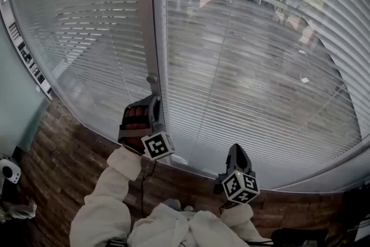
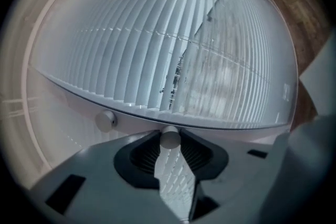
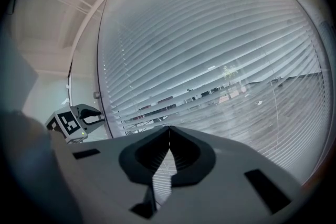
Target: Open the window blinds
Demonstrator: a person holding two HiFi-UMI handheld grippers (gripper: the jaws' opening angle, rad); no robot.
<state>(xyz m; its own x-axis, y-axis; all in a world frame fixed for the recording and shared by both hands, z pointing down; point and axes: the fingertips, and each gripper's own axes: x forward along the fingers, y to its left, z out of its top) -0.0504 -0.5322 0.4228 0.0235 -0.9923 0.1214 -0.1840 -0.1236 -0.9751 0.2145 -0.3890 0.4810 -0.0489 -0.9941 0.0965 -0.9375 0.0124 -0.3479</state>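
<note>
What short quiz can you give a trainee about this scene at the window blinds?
1. True or false: the right claw is shut, with nothing in it.
2. What does the left claw grip? A) a cord B) a white knob C) a slat
3. How many knobs show in the left gripper view?
Key: 1 true; 2 B; 3 two, the gripped one and a free knob beside it.
</note>
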